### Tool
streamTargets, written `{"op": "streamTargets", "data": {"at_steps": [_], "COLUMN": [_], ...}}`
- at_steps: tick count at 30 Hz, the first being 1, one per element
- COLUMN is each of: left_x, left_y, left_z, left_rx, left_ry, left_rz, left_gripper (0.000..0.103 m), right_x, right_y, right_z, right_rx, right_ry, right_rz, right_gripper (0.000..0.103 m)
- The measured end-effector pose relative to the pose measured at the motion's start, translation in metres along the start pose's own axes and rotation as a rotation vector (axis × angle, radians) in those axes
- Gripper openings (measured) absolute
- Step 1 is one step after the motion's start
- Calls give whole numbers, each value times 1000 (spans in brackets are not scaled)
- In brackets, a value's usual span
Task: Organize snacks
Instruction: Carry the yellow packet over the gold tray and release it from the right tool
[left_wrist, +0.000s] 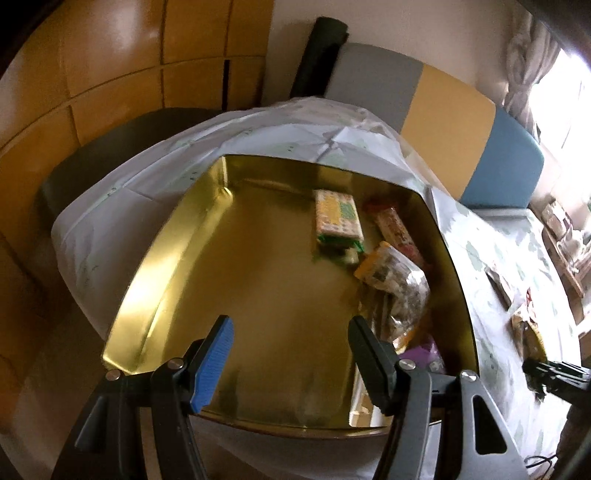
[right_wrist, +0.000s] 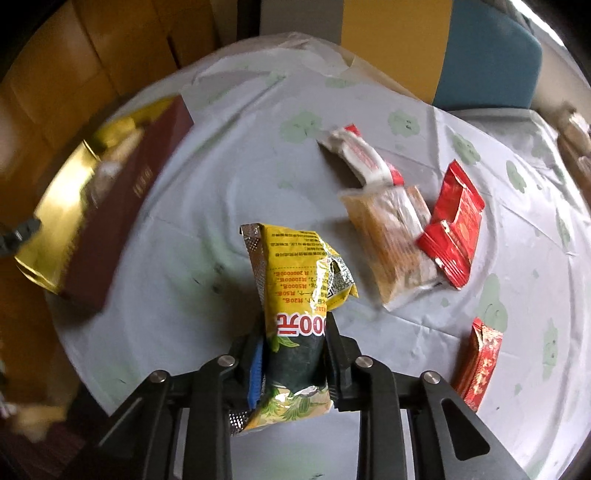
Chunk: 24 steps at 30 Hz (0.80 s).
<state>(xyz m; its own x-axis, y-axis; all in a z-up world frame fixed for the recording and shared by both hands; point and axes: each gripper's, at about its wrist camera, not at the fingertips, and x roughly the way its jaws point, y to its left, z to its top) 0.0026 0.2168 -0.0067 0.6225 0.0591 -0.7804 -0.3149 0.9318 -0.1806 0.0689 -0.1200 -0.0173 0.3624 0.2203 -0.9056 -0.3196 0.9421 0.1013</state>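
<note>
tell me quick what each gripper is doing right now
left gripper: open, empty, over the gold tin.
right gripper: shut on the yellow snack packet.

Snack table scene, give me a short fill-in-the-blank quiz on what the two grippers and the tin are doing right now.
1. The right gripper is clamped on a ____ snack packet.
2. The left gripper hangs open above the inside of the ____ tin.
3. The packets already in the tin lie on the side nearer the ____ gripper.
4. The tin's outer wall is dark ____.

Missing words: yellow; gold; right; red
</note>
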Motion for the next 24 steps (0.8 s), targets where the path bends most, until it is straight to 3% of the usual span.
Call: {"op": "streamTargets", "data": {"at_steps": [7,15,19,21,22,24], "left_x": [-9,-15,-13,-11,-11,-9], "left_y": [26,48,55,57,58,59], "left_z": [6,9,7,5,4,2], "left_rx": [-73,-122,-130,-132,-131,-132], "left_ry": [-35,-63,-56,-49,-46,-39], "left_rz": [31,55,59,58,59,59], "left_gripper": [65,65,65,65,65,65], "right_x": [-28,-13,12,32,43,57], "right_y": [48,148,184,198,204,214], "right_z": [36,78,97,99,99,97], "right_rx": [8,-27,-3,26,32,16], "right_ry": [-76,-17,18,63,89,101], "right_rz": [198,457,515,523,531,469], "right_gripper": [27,27,29,35,47,50]}}
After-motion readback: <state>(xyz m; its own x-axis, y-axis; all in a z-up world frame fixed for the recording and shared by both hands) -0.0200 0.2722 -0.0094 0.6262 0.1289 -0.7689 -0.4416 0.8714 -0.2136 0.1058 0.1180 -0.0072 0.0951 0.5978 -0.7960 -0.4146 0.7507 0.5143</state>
